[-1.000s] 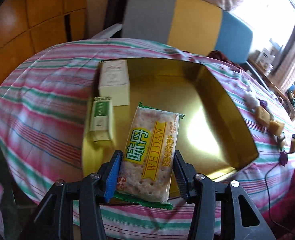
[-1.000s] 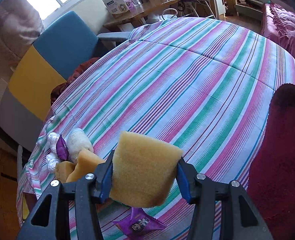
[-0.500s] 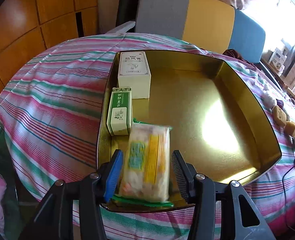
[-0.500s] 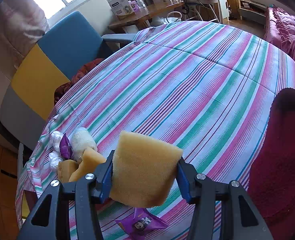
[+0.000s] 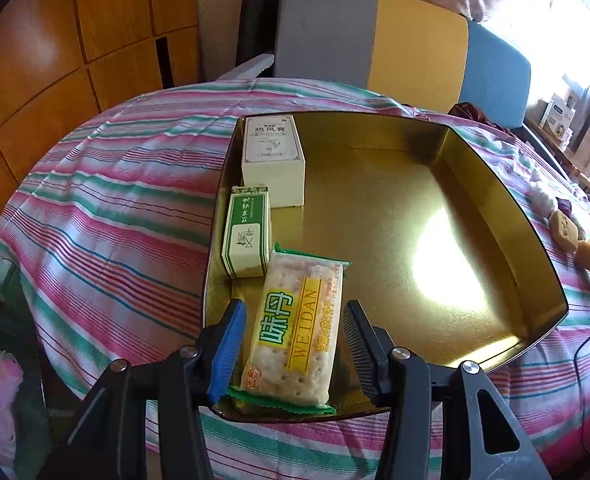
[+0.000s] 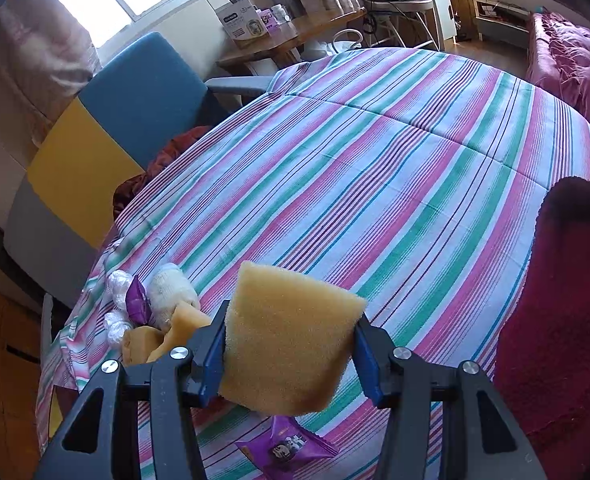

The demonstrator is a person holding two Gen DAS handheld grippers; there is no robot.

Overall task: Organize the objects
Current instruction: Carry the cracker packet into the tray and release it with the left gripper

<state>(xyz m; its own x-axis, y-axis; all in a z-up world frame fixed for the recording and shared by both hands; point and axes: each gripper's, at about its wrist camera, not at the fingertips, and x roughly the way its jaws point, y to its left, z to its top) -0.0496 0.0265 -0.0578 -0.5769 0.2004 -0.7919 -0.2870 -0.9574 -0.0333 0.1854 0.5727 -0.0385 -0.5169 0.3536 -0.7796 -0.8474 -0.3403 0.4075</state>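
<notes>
Sorting: loose table items into the gold tin [image 5: 447,144]; judged partly done, three items inside.
Left gripper [image 5: 293,348]: fingers spread apart, released; a visible gap on each side of the cracker packet [image 5: 295,328].
Cracker packet: lies flat on the tin floor between the left fingers, its near end by the tin's near rim; touching neither finger as far as can be seen.
Ahead-left of left fingers: green box [image 5: 247,240], just beyond the packet's far corner; white box [image 5: 273,160] farther on, both against the tin's left wall.
Right gripper [image 6: 289,352]: fingers clenched on the yellow sponge [image 6: 287,336], which bulges out above them, held clear of the table [image 6: 395,168].
Below right fingers: purple sachet [image 6: 291,446] on the striped cloth.
Left of right fingers: heap of sponge pieces [image 6: 163,336] and white wrapped bundles [image 6: 171,288], not yet sorted.
Risk, left: backing out crooked could catch the packet's crimped edge on a finger and drag it over the near rim.
Risk, right: sponge is soft; a squeezed grip may let it twist or spring out on release, landing outside the tin.
Risk, shared: both grippers heading for the same tin could knock together.
</notes>
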